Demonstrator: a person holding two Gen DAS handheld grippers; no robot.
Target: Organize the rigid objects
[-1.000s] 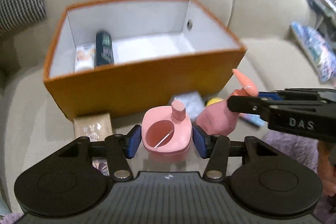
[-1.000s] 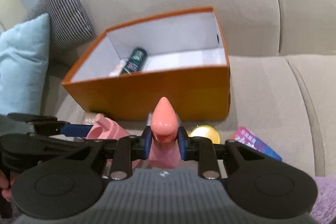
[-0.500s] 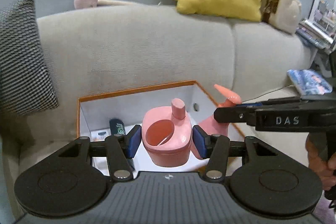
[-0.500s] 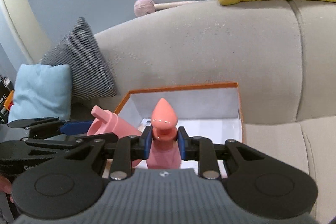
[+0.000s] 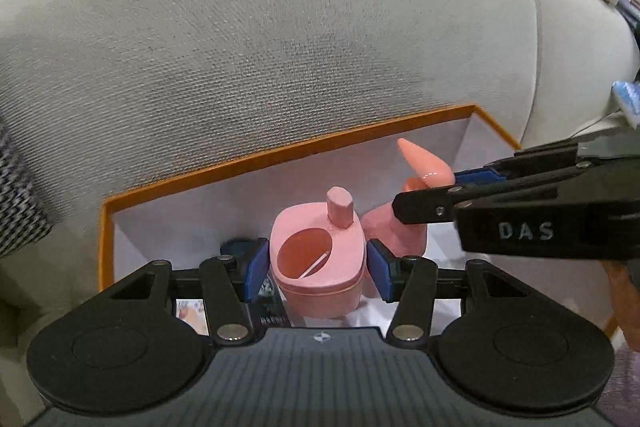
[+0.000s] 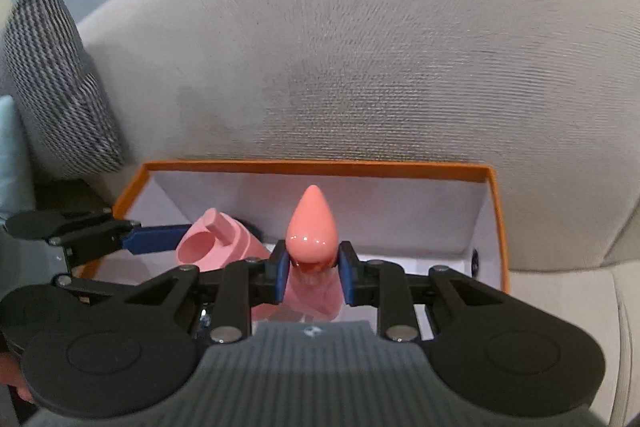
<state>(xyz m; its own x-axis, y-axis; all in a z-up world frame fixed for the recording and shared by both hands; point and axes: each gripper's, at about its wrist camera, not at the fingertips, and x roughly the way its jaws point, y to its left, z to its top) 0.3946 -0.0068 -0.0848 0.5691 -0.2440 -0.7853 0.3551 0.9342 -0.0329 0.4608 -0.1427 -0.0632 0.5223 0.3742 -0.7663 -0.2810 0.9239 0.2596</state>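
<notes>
Holding both pink pieces over the orange box (image 5: 280,153), one in each gripper.

Nearest, low centre, my left gripper (image 5: 316,263) clamps the pink cup (image 5: 318,267); my right gripper (image 6: 312,273) pinches the teardrop-topped pink bottle (image 6: 311,227) narrow. They're close, so letting go together could knock them. Only the left view shows the dark tube (image 5: 269,297) below, further back.
</notes>
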